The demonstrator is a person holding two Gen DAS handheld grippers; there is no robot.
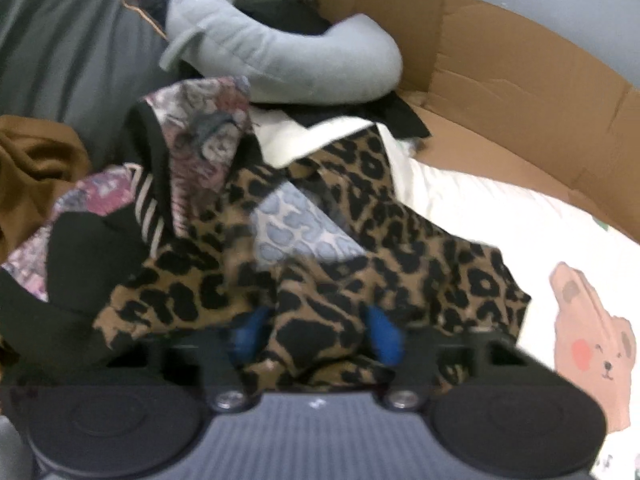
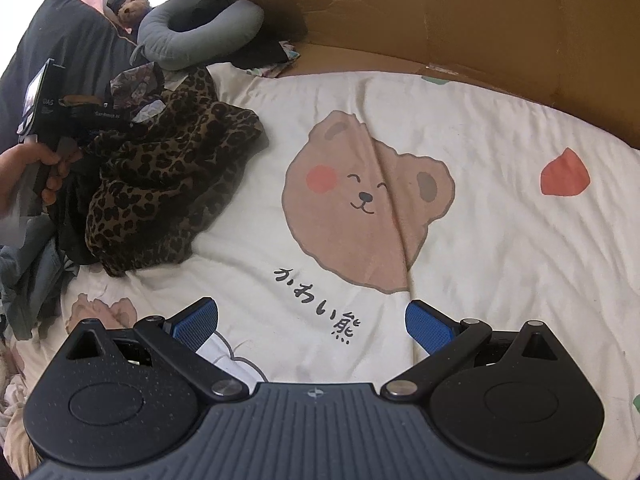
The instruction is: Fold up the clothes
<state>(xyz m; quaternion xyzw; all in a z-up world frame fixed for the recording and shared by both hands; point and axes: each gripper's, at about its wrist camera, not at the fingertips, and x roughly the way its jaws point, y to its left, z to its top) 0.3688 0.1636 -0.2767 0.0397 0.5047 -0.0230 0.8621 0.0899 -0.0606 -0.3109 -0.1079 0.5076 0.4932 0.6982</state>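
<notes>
L gripper is clamping a bunched fold of the leopard-print garment, blue pads pressing the cloth from both sides; pic is blurred here. The garment is lying crumpled at the left side of the bed, on the cream bear-print bedsheet, w/ a blue-grey printed patch showing in its folds. Just beyond it a floral fabric piece and a brown cloth are sitting in the same pile, far left. A grey U-shaped pillow is resting farther back, a small teddy bear beside it, and a cardboard sheet is standing along the far edge. R gripper is hovering over the sheet near the printed bear face, jaws spread wide w/ nothing between them, well apart from the garment. A person's hand is gripping the L device's handle at the left edge.
</notes>
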